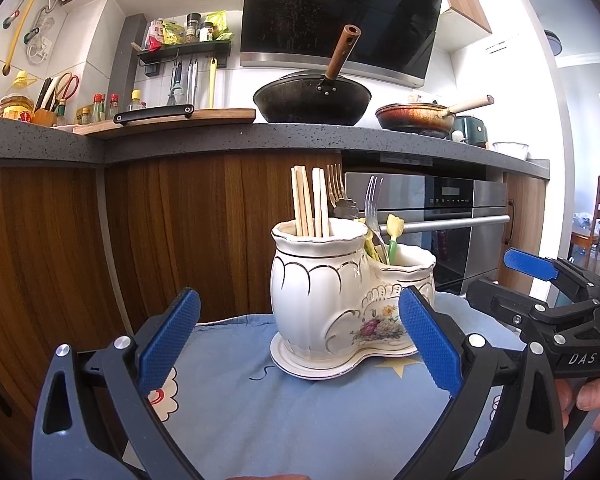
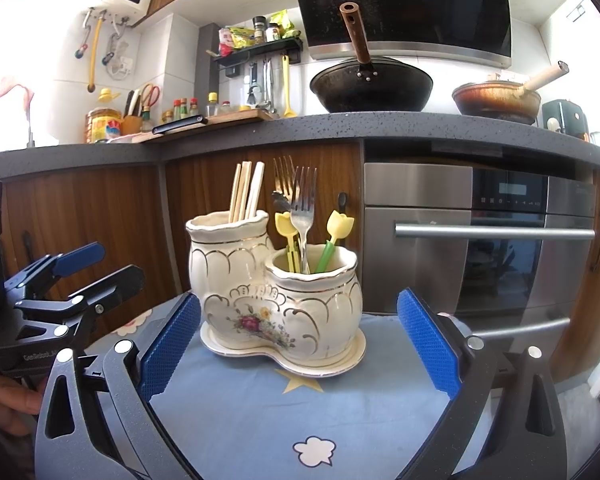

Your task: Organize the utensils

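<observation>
A white ceramic two-cup utensil holder (image 1: 332,296) (image 2: 276,300) with gold trim and a flower print stands on its saucer on a blue cloth. Its taller cup holds several wooden chopsticks (image 1: 310,202) (image 2: 247,192). The lower cup holds metal forks (image 1: 372,208) (image 2: 303,204) and yellow tulip-topped picks (image 1: 394,228) (image 2: 339,226). My left gripper (image 1: 300,340) is open just in front of the holder, nothing between its blue pads. My right gripper (image 2: 298,344) is open too, with the holder just beyond its fingertips. Each gripper shows at the side of the other's view.
The blue cloth (image 2: 300,412) covers a small table in front of wooden cabinets (image 1: 180,232) and a steel oven (image 2: 480,240). On the grey counter (image 1: 300,136) above sit a black wok (image 1: 312,100), a second pan (image 1: 416,116), a cutting board and bottles. A hand (image 1: 592,396) holds the right gripper.
</observation>
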Demonstrator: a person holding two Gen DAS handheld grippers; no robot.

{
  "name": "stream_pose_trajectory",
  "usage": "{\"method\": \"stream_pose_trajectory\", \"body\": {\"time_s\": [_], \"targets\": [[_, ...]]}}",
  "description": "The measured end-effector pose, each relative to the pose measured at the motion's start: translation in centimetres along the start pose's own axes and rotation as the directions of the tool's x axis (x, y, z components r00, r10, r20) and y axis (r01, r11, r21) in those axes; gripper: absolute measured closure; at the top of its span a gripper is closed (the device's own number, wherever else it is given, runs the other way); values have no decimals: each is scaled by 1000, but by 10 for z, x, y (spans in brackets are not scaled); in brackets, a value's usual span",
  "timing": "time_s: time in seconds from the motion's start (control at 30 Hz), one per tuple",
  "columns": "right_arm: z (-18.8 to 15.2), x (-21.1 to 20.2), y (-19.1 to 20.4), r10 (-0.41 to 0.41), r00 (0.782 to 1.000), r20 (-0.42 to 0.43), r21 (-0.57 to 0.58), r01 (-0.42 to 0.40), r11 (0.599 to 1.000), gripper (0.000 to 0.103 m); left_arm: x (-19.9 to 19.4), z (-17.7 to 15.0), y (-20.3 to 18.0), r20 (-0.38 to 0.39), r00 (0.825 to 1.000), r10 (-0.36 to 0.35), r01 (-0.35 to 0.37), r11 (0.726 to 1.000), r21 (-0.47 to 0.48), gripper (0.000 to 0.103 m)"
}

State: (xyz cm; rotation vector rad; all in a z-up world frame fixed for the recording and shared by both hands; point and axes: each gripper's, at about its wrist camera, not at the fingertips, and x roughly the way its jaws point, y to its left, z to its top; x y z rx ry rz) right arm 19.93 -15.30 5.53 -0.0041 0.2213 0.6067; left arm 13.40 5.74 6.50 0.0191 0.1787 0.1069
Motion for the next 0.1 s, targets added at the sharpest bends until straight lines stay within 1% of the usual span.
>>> {"method": "stream_pose_trajectory", "body": {"time_s": [0.1], "targets": [[0, 0, -1, 0, 1000, 0, -1, 0, 1000, 5, 0, 0, 0, -1, 1000, 0, 0, 1000, -2, 5]]}}
